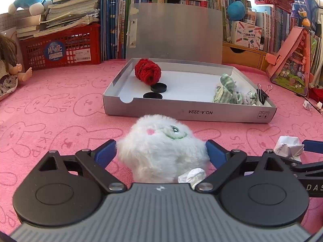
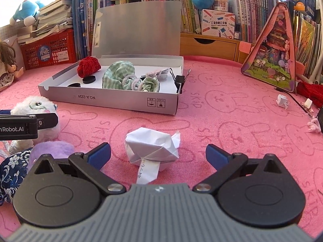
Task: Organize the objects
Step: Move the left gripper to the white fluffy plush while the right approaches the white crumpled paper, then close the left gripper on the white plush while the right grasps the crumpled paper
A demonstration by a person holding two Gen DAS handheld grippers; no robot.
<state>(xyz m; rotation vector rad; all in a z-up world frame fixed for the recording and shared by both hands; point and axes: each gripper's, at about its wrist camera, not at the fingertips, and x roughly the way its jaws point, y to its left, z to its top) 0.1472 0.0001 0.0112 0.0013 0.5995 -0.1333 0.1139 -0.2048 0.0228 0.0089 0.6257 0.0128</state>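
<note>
A white fluffy plush toy (image 1: 161, 149) lies on the pink cloth between the blue fingers of my left gripper (image 1: 161, 151); the jaws stand wide and touch its fur on both sides without visibly squeezing it. It also shows in the right wrist view (image 2: 34, 106). A folded white paper (image 2: 153, 147) lies between the open fingers of my right gripper (image 2: 158, 155), untouched; it also shows in the left wrist view (image 1: 288, 146). The open grey box (image 1: 189, 111) holds a red knitted piece (image 1: 148, 71), two black discs (image 1: 158, 87), green checked cloth (image 1: 226, 89) and a binder clip (image 1: 262, 94).
A purple plush (image 2: 52, 147) and a blue-white patterned pouch (image 2: 12, 171) lie left of my right gripper. A red crate (image 1: 60, 48), a doll (image 1: 8, 68), books and a pink triangular case (image 1: 292, 64) ring the table. Small paper bits (image 2: 282, 100) lie right.
</note>
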